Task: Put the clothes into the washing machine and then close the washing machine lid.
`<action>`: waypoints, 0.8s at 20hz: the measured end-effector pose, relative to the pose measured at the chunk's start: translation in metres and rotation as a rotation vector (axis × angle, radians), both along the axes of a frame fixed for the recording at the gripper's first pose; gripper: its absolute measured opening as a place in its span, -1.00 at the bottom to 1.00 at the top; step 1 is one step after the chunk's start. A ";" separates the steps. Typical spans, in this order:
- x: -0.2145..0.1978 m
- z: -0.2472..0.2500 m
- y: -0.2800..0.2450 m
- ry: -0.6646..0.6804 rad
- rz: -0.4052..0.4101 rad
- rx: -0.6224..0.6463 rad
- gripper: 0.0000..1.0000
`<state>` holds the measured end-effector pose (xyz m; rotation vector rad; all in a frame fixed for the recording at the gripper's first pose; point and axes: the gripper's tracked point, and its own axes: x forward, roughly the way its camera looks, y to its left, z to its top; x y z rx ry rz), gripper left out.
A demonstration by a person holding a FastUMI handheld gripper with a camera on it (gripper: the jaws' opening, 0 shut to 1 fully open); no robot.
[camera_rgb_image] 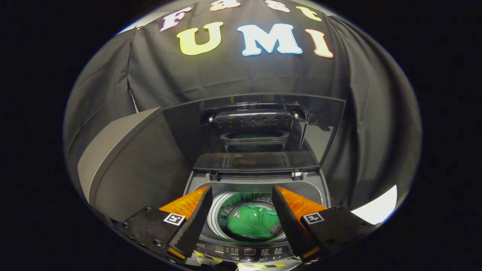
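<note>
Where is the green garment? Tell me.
The green garment lies at the bottom of the washing machine drum, seen beyond the open gripper, below the raised lid.

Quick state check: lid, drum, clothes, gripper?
Washing machine lid: open, folded up at the back.
Drum: holds clothes.
Green garment: lying inside the drum.
Gripper: open, holding nothing, fingers spread above the drum opening.

Gripper view looks down and forward, close above open washing machine (256,180), fingers (196,222) spread at bottom.
</note>
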<state>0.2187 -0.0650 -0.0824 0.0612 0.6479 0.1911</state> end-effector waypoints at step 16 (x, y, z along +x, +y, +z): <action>0.070 0.154 0.010 -0.483 -0.001 -0.006 0.97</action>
